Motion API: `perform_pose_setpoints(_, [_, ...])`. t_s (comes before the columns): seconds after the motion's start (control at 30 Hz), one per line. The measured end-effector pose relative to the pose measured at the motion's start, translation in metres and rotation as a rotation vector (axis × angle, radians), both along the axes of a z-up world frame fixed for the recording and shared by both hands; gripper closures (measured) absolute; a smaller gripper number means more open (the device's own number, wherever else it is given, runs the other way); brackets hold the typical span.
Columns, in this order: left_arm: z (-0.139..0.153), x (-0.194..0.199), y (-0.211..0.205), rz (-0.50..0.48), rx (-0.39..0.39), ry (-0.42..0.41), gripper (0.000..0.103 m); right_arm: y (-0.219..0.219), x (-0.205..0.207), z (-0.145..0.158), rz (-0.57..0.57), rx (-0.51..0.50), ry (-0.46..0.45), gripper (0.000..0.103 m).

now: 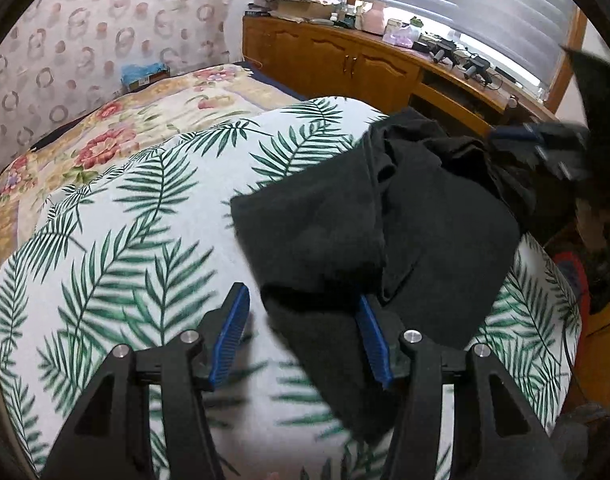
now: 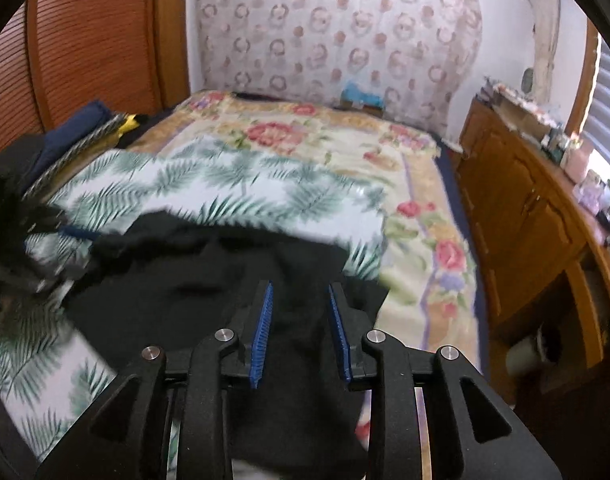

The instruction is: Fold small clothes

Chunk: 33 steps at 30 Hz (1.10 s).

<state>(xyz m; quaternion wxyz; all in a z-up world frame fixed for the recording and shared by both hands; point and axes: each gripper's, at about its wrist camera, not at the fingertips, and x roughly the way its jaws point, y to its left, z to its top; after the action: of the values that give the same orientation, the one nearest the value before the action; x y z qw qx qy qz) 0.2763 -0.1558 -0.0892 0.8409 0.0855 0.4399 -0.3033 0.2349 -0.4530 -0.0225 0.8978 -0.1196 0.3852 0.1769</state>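
left tongs [image 1: 301, 306]: open | right tongs [image 2: 299, 294]: apparently open | black garment [image 1: 425, 216]: between both

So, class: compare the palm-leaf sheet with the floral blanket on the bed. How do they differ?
The palm-leaf sheet is white with green fronds; the floral blanket is cream with pink flowers. The palm-leaf sheet lies nearer the cameras and carries the black garment; the floral blanket lies beyond it, by the wall. Both are spread over the bed.
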Motion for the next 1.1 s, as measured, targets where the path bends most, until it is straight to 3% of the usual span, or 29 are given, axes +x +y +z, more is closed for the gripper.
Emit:
perform_pose_setpoints(0.1, [0.001,0.015,-0.004,0.016,0.025,-0.021,0.050,0.005,-0.015,-0.011,0.022,0.009,0.021,0.055])
perform_pose_setpoints(0.3, [-0.003,0.042,0.004,0.084,-0.023,0.003,0.049,0.010,-0.020,-0.031,0.041,-0.027,0.070,0.055])
perform_pose_setpoints(0.37, [-0.002,0.044,0.007,0.095,-0.039,0.006,0.049,0.008,-0.018,-0.029,0.046,-0.034,0.061,0.070])
perform_pose_setpoints(0.4, [-0.003,0.043,0.007,0.095,-0.039,0.005,0.049,0.008,-0.017,-0.028,0.055,-0.041,0.057,0.090])
perform_pose_setpoints(0.43, [-0.002,0.042,0.007,0.095,-0.037,0.002,0.049,0.007,-0.015,-0.027,0.065,-0.048,0.052,0.095])
perform_pose_setpoints(0.6, [0.004,0.039,0.010,0.109,-0.049,-0.018,0.049,-0.011,0.017,-0.008,0.018,-0.085,-0.024,0.100])
perform_pose_setpoints(0.7, [0.015,0.034,0.018,0.126,-0.105,-0.040,0.049,-0.026,0.047,0.001,-0.041,-0.057,-0.051,0.100])
perform_pose_setpoints(0.77, [0.021,0.030,0.023,0.134,-0.138,-0.048,0.049,-0.031,0.062,0.000,-0.101,-0.061,-0.052,0.095])
perform_pose_setpoints(0.83, [0.026,0.027,0.026,0.141,-0.152,-0.059,0.049,-0.033,0.068,-0.003,-0.140,-0.067,-0.044,0.074])
perform_pose_setpoints(0.9, [0.027,0.028,0.027,0.147,-0.139,-0.067,0.049,-0.038,0.066,-0.004,-0.160,-0.050,-0.047,0.061])
perform_pose_setpoints(0.97, [0.022,0.032,0.025,0.140,-0.126,-0.050,0.049,-0.042,0.060,-0.003,-0.183,-0.046,-0.057,0.057])
perform_pose_setpoints(1.03, [0.015,0.038,0.020,0.133,-0.106,-0.024,0.049,-0.045,0.053,-0.004,-0.181,-0.014,-0.048,0.044])
perform_pose_setpoints(1.1, [0.007,0.042,0.015,0.120,-0.097,0.003,0.049,-0.047,0.045,-0.007,-0.174,0.024,-0.029,0.038])
